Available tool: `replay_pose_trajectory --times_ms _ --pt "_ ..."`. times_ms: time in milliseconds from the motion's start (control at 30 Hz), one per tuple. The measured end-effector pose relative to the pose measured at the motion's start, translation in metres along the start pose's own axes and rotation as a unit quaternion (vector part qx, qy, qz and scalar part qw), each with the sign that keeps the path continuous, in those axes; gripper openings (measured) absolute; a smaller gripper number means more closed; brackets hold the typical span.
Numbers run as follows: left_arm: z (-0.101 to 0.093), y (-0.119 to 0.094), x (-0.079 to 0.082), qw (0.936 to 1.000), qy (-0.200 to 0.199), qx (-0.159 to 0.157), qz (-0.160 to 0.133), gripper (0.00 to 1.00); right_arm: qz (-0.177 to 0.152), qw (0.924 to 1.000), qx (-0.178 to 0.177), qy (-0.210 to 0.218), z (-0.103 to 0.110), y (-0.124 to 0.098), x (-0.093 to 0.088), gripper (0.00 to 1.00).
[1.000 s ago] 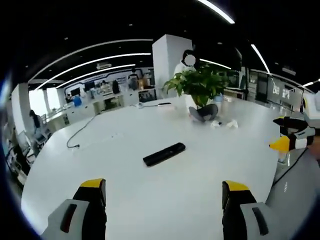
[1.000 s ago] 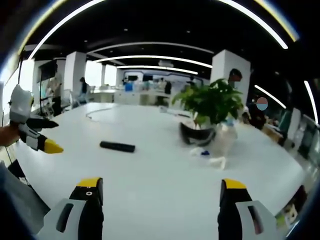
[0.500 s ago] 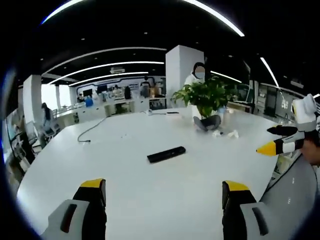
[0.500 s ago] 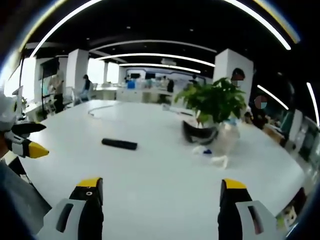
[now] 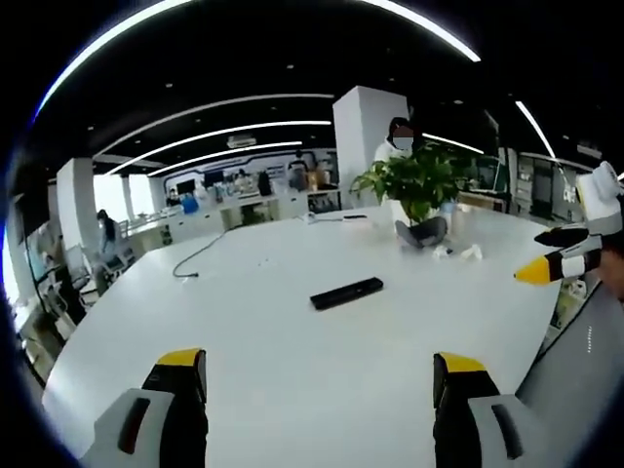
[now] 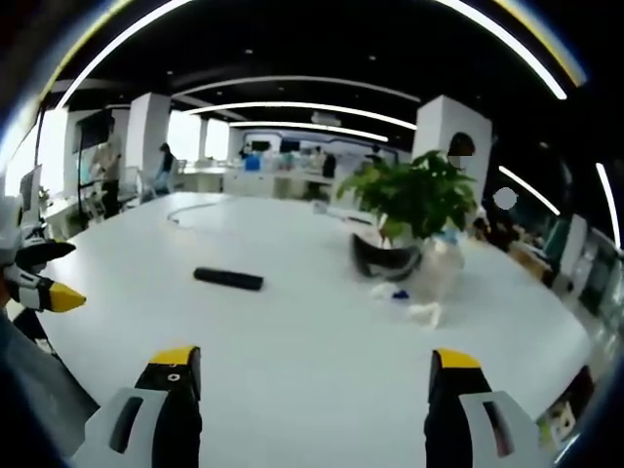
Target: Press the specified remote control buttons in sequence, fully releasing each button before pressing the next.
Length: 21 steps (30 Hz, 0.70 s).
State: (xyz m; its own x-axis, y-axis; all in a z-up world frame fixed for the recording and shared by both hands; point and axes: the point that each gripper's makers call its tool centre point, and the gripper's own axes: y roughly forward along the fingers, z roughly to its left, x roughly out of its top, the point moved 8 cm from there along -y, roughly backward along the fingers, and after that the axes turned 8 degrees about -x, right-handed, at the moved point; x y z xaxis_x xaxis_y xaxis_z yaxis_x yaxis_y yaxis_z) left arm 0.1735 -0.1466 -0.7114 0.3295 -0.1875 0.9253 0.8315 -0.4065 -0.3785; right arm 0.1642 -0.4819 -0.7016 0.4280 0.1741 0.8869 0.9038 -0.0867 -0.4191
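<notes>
A black remote control (image 5: 346,292) lies flat on the big white table (image 5: 263,341), out ahead of my left gripper (image 5: 317,375). That gripper hovers over the near part of the table, open and holding nothing. In the right gripper view the same remote (image 6: 227,279) lies left of centre, well beyond my right gripper (image 6: 314,373), also open and holding nothing. The right gripper (image 5: 558,255) enters the left gripper view at the far right edge. The left gripper (image 6: 39,285) shows at the left edge of the right gripper view.
A potted green plant (image 6: 409,210) stands on the table (image 6: 312,331) to the right of the remote, with small white and blue bits (image 6: 409,304) beside it. A dark cable (image 5: 195,263) trails across the far left. People and desks fill the office behind.
The left gripper view has swung, so the remote sits further right and slightly higher. The right gripper view has hardly shifted. Both grippers stay open and the remote lies where it was.
</notes>
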Motion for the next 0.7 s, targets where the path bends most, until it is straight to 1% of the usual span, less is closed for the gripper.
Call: replay_pose_trajectory --times_ms 33,67,100,167,267,333,367,400,467,633,700 --pt "0.000 0.000 0.001 1.0000 -0.001 0.001 0.006 1.00 0.001 1.0000 0.002 -0.001 0.001 0.000 0.000 0.96" --pt "0.001 -0.001 0.002 1.0000 0.000 0.006 0.004 1.00 0.002 1.0000 0.003 -0.003 0.001 0.000 -0.001 0.96" --pt "0.001 -0.003 0.004 0.9999 0.006 0.010 -0.009 1.00 0.003 1.0000 0.005 -0.005 0.002 0.000 -0.001 0.96" --pt "0.001 -0.003 0.003 0.9999 0.004 0.010 -0.005 1.00 0.003 0.9999 0.007 -0.008 0.004 0.000 -0.001 0.96" --pt "-0.001 -0.001 0.002 1.0000 0.000 -0.006 0.000 1.00 -0.001 0.9999 0.007 -0.009 0.004 -0.001 0.000 0.97" --pt "-0.009 -0.001 0.005 0.9993 -0.004 -0.034 -0.016 1.00 0.000 0.9999 0.011 -0.007 0.004 -0.001 -0.001 0.97" --pt "-0.009 -0.001 0.005 0.9993 -0.003 -0.033 -0.017 1.00 0.001 0.9999 0.013 -0.008 0.004 -0.001 -0.001 0.97" --pt "-0.011 -0.002 0.006 0.9992 0.013 -0.032 -0.018 1.00 0.001 0.9999 0.014 -0.009 0.005 -0.001 -0.001 0.97" --pt "-0.012 -0.002 0.005 0.9989 0.038 -0.025 -0.010 1.00 0.000 0.9998 0.016 -0.012 0.006 -0.002 -0.001 0.97" --pt "-0.011 -0.003 0.005 0.9988 0.045 -0.019 -0.008 1.00 -0.001 0.9998 0.015 -0.010 0.005 -0.002 -0.001 0.97" --pt "-0.010 -0.003 0.005 0.9990 0.042 -0.017 -0.006 1.00 -0.001 0.9998 0.016 -0.010 0.005 -0.002 -0.001 0.97"
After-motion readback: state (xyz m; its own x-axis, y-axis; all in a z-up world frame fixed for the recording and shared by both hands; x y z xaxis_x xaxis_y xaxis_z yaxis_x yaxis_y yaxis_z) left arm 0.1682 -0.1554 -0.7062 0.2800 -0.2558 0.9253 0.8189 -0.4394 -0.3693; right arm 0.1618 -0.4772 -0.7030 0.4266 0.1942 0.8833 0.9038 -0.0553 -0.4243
